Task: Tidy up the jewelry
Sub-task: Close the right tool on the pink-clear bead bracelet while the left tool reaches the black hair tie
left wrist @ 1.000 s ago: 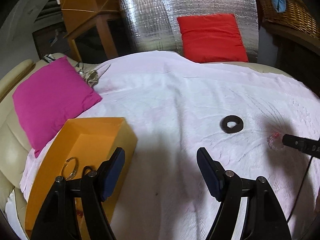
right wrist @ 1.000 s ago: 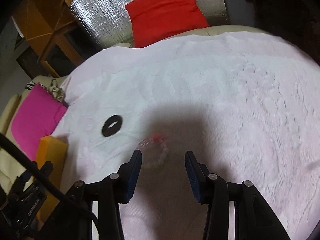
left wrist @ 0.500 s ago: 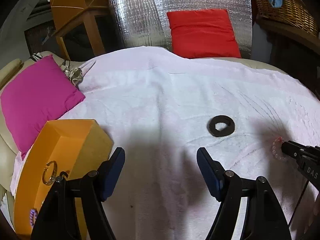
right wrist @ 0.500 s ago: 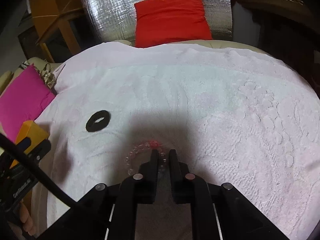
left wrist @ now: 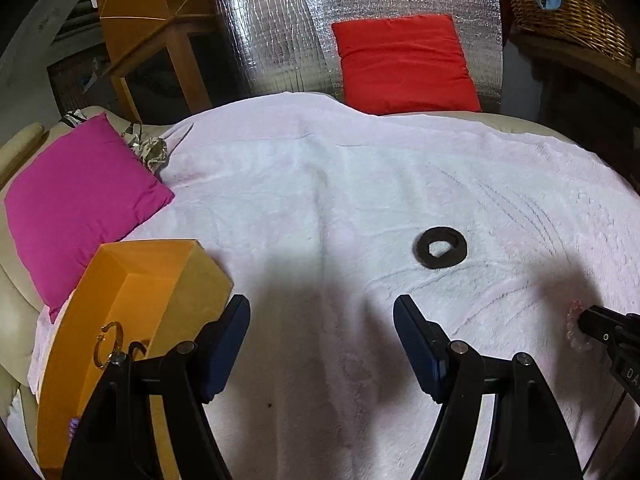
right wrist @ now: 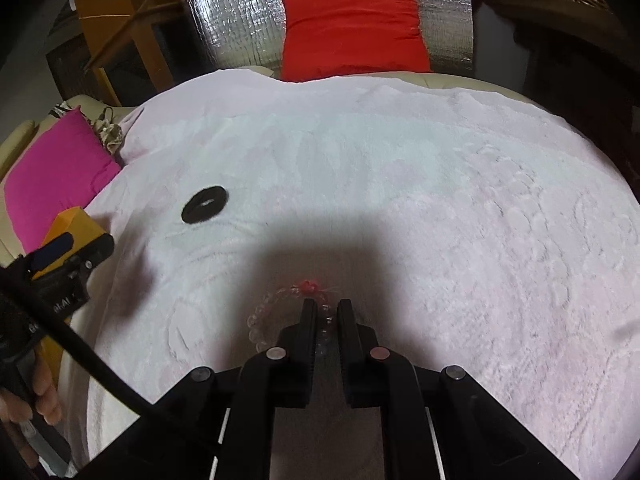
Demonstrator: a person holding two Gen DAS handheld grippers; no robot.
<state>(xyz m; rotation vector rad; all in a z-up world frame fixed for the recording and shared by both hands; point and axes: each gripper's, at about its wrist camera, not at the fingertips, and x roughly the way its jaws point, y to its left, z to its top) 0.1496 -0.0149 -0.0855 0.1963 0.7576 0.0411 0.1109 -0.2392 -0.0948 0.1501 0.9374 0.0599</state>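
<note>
My right gripper (right wrist: 324, 308), jaws just closed, pinches the clear bead bracelet (right wrist: 276, 312) on the pink blanket (right wrist: 400, 168), ready to lift; my left gripper (left wrist: 320, 320) hangs released beside the orange box (left wrist: 132, 276), its likely destination.

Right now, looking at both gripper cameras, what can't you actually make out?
- Bead bracelet, right wrist view: near part hidden behind the shut right gripper; in the left wrist view it is cut by the edge.
- Orange box, left wrist view: the left gripper covers its near end; a purple item barely shows.
- Gold ring: too small for detail.
</note>
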